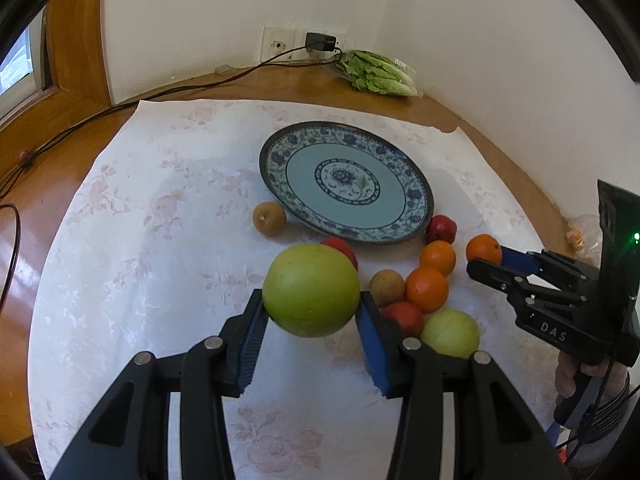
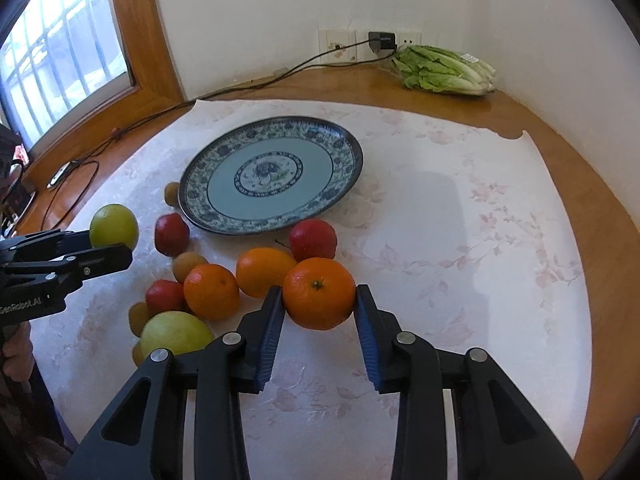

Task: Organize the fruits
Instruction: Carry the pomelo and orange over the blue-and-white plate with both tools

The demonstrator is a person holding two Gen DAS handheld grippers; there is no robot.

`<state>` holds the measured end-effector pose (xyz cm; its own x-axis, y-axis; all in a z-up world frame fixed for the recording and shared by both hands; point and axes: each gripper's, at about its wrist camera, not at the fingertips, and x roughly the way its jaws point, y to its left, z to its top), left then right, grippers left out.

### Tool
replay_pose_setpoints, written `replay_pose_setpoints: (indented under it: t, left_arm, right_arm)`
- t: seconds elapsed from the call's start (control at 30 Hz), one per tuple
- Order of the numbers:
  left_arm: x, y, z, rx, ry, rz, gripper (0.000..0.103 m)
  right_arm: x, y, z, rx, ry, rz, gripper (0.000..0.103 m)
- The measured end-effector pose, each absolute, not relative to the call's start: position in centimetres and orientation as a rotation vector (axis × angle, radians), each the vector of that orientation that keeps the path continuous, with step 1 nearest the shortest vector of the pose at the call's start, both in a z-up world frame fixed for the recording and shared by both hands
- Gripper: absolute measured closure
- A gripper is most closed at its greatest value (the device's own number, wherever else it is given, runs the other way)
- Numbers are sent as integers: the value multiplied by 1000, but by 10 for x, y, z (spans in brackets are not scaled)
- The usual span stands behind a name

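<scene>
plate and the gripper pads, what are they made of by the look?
Plate: likely glazed ceramic; glossy surface with window glare, blue-and-white floral pattern, dark rim. Pads: probably blue rubber or soft plastic, matte, with fine ribs across the face. Neither can be confirmed from the look alone.

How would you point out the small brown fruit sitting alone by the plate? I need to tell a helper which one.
Start at the blue patterned plate on the white cloth. Against its near-left rim lies a small brown fruit, round and dull with a dimple. Unlike the other brown fruit, it sits apart from the pile.
</scene>
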<state>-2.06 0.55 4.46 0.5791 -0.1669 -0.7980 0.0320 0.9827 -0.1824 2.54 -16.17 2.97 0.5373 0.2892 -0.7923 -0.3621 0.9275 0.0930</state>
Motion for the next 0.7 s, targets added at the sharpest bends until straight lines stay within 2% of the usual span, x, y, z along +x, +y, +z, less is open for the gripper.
replay_pose_setpoints:
  t: [0.7]
  left_arm:
    - [4,-10,109,-66,828,-126,56]
  right_arm:
    - [36,-147,96,-133,822,418,67]
